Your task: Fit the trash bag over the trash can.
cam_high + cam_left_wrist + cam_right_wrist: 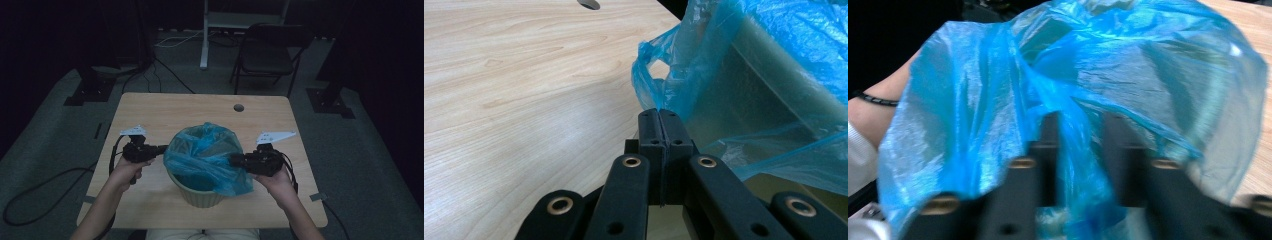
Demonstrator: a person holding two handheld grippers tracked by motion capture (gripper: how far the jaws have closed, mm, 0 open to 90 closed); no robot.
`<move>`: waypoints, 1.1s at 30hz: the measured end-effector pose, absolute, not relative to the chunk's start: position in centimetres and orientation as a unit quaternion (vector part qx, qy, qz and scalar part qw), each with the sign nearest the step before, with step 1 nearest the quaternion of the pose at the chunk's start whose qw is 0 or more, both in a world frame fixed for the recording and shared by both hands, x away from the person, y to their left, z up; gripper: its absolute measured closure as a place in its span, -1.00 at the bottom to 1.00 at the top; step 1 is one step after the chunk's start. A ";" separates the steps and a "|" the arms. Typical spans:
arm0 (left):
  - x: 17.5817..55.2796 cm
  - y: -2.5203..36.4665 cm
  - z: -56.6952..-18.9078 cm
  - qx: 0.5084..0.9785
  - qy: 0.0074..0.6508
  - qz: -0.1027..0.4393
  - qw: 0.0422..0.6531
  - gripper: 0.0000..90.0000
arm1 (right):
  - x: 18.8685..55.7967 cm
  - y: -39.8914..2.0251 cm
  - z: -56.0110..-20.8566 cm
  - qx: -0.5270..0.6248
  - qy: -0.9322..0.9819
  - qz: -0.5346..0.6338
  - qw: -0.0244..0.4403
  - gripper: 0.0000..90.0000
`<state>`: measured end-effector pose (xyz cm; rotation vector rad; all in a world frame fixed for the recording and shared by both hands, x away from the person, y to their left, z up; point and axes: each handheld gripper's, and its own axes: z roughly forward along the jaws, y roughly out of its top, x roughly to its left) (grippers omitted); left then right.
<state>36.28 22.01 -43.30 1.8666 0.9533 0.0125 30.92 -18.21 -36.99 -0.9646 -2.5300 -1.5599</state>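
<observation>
A pale green bin (200, 192) stands near the front edge of the wooden table (150, 107), lined with a blue bag (202, 150); the left gripper (659, 116) pinches the bag's edge with jaws closed; the right gripper (1079, 150) holds a fold of bag between jaws slightly apart.

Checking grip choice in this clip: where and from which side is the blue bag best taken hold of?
Grip the blue bag at its loose rim film, where it folds out over the pale green bin, coming in level from either side. There the thin plastic stands free of the wall; the left tongs already pinch such an edge.
</observation>
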 end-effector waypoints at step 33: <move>37.0 22.0 -46.7 0.769 0.435 0.040 0.466 1.00 | 22.3 -16.6 -47.3 -0.341 -0.793 -0.502 0.056 0.61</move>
